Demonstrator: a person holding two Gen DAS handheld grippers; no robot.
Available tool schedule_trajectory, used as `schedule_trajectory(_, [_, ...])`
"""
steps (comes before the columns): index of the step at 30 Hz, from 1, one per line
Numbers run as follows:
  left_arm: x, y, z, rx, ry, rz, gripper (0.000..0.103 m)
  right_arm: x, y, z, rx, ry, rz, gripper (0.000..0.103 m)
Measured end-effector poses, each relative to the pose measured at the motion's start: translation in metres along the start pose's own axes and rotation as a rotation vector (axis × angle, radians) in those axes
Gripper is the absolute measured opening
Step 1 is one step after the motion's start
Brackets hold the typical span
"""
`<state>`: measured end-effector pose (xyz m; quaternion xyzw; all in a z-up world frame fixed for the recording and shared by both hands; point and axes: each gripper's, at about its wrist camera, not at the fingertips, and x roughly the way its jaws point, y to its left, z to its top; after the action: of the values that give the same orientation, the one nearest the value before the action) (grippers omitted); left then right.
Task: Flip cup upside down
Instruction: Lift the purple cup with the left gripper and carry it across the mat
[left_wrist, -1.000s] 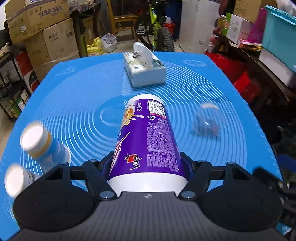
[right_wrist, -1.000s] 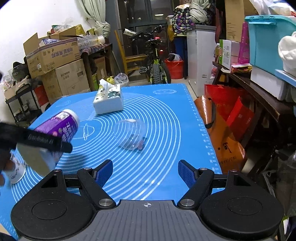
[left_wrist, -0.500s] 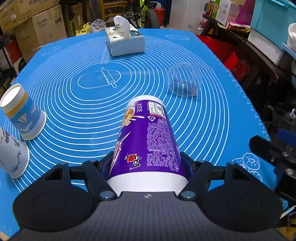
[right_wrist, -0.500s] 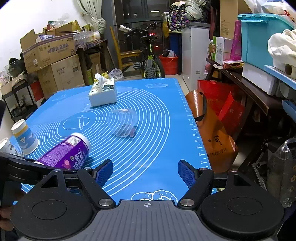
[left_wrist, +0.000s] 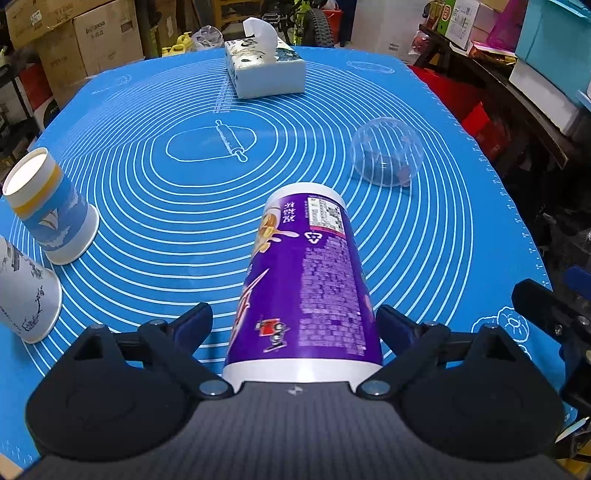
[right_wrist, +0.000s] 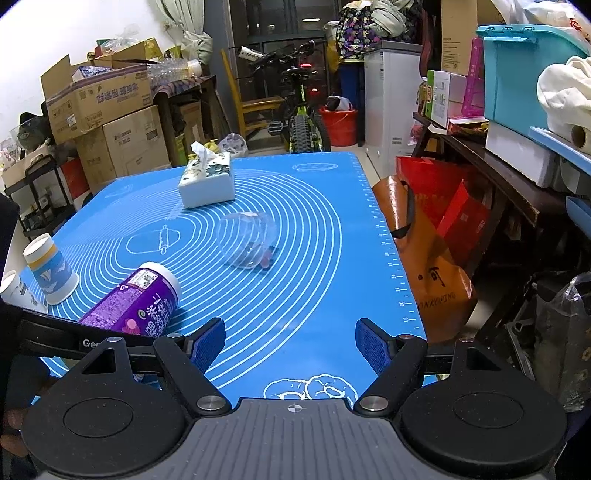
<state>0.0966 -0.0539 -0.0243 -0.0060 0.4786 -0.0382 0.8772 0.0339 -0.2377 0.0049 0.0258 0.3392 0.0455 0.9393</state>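
The purple cup (left_wrist: 303, 284) is seen lying tilted between the fingers of the left gripper (left_wrist: 295, 325), its white base end pointing away over the blue mat (left_wrist: 184, 206) and its wide end hidden behind the gripper body. The left jaws are spread wider than the cup: a gap is seen on the left side, while contact on the right side cannot be told, so no firm grip is shown. From the right wrist view, the purple cup (right_wrist: 136, 299) is seen slanted above the mat's near left part. The right gripper (right_wrist: 291, 343) is held wide open with nothing between its fingers. Beyond the purple cup, a clear plastic cup (left_wrist: 386, 151) is seen on its side; further beyond stands a tissue box (left_wrist: 264, 68). Left of the purple cup, two paper cups (left_wrist: 51, 214) are placed mouth-down.
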Motion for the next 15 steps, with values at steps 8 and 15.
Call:
schedule_trajectory(8, [-0.017,-0.001,0.001,0.027,-0.052,0.007,0.095,0.0,0.002,0.002,-0.004,-0.004,0.003,0.081])
schedule_trajectory(15, [-0.017,0.008,0.002,0.012,-0.043,0.003,0.096,-0.003,0.009,0.003,-0.012,-0.01,0.01,0.081])
